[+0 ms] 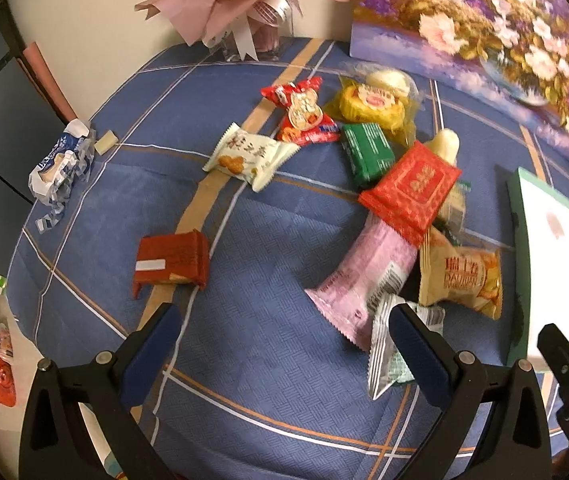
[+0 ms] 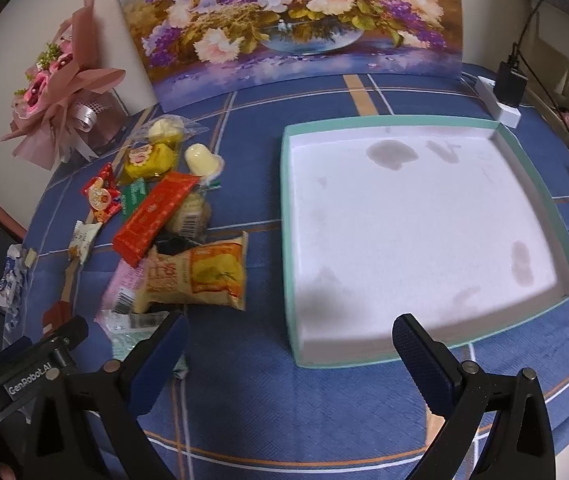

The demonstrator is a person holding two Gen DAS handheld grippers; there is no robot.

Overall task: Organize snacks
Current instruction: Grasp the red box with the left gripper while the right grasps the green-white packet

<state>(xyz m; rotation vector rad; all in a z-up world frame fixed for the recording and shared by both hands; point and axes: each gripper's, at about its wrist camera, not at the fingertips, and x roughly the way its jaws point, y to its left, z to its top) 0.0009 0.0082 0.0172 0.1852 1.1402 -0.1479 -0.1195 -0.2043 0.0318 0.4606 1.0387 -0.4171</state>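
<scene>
Left hand-held gripper [image 1: 284, 344] is spread wide with nothing in it, hovering over the blue checked cloth on the bench [image 1: 244, 392]. Its right finger [image 1: 416, 344] sits over a silvery-green packet [image 1: 384, 356]. Right hand-held gripper [image 2: 290, 352] is wide open and empty too, just in front of the white tray with the mint rim [image 2: 288, 216], which has no snacks in it. Snacks are piled left of the tray: a red packet [image 2: 152, 216] on top, a yellow chip bag [image 2: 200, 276], a pink wrapper [image 1: 364, 280], a green packet [image 1: 366, 152]. A dark red bar [image 1: 172, 262] lies off by itself.
</scene>
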